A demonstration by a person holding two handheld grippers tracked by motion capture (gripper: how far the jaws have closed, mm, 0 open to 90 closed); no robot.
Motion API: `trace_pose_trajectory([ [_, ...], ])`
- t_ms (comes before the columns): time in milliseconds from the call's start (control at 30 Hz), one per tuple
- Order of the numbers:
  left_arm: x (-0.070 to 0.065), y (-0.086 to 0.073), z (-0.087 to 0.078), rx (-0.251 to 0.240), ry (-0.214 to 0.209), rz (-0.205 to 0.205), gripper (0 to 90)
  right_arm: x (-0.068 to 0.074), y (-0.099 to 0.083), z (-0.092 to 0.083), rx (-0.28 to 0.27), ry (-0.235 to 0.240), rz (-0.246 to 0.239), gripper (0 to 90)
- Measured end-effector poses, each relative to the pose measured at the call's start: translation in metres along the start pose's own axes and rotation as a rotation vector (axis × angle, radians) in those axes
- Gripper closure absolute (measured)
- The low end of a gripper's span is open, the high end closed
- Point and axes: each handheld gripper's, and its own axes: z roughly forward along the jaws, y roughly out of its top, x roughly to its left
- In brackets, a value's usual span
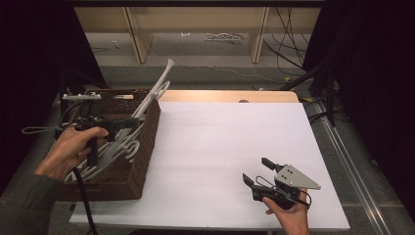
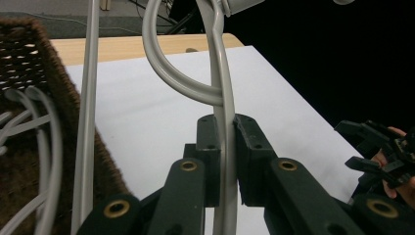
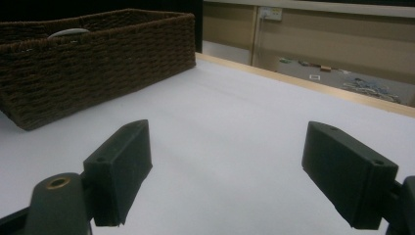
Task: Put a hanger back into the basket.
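A brown wicker basket (image 1: 146,152) stands on the left of the white table (image 1: 225,132) and holds several white plastic hangers (image 1: 128,147). My left gripper (image 1: 133,121) hovers over the basket, shut on the stem of one white hanger (image 1: 159,87) that pokes up past the basket's far corner. In the left gripper view the jaws (image 2: 226,134) pinch that hanger (image 2: 219,73) just under its hook, with the basket (image 2: 29,54) beside them. My right gripper (image 1: 257,170) rests low at the table's front right, open, nothing between its jaws (image 3: 227,171).
A bare wooden strip (image 1: 230,95) runs along the table's far edge. Behind it are wooden shelf legs (image 1: 258,34) and loose cables (image 1: 288,49) on the floor. Dark curtains flank both sides. In the right gripper view the basket (image 3: 98,54) sits far left.
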Motion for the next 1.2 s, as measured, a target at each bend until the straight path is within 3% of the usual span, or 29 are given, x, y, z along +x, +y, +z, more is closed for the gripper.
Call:
trace_pose_trajectory([
  [233, 0.016, -0.011, -0.014, 0.014, 0.005, 0.017, 81.4, 0.000, -0.001, 0.001, -0.003, 0.000, 0.002, 19.4],
  [433, 0.034, -0.018, -0.026, 0.012, 0.016, -0.003, 81.4, 0.000, -0.001, 0.001, -0.001, -0.002, 0.004, 19.4],
  [900, 0.069, -0.040, -0.052, 0.028, 0.029, 0.036, 81.4, -0.001, -0.001, 0.001, 0.005, -0.004, 0.002, 19.4],
  [1133, 0.080, -0.048, -0.063, 0.030, 0.055, 0.089, 81.2, 0.000, -0.001, 0.001, 0.005, -0.005, 0.001, 19.4],
  [1200, 0.083, -0.050, -0.065, 0.030, 0.040, 0.088, 81.2, -0.001, -0.001, 0.001, 0.007, -0.005, 0.002, 19.4],
])
